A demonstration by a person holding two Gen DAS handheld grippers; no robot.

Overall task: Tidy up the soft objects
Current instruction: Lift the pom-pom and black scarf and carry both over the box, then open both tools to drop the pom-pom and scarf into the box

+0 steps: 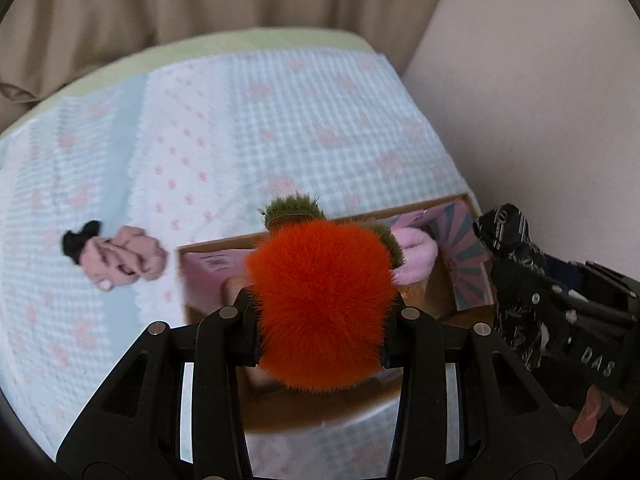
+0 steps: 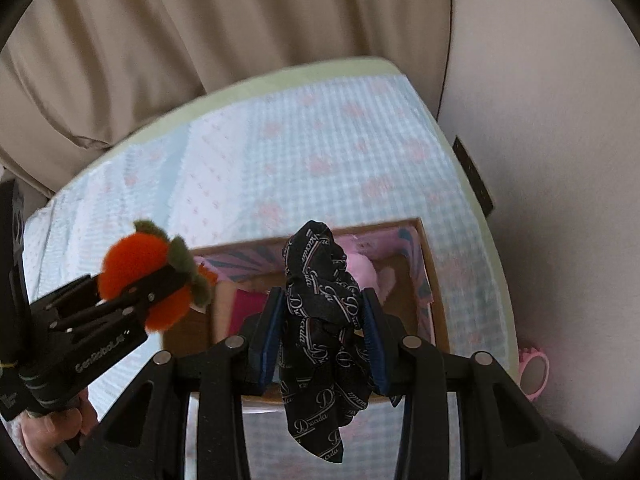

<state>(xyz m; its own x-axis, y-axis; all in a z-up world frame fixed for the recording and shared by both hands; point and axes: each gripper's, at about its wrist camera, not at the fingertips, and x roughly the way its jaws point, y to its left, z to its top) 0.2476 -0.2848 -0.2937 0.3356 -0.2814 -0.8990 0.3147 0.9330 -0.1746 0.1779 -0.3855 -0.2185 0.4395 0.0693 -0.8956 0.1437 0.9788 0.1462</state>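
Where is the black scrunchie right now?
The black scrunchie is clamped in the right gripper, held over the cardboard box on the bed. In the left wrist view it shows at the right edge, beside the orange pompom in the left gripper.

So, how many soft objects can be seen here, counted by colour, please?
Orange fluffy pompom with green leaves, in the left tongs: 1
Black printed fabric scrunchie, in the right tongs: 1
Pink fluffy item in the cardboard box: 1
Pink-and-black soft item on the checked bedspread: 1
Total: 4
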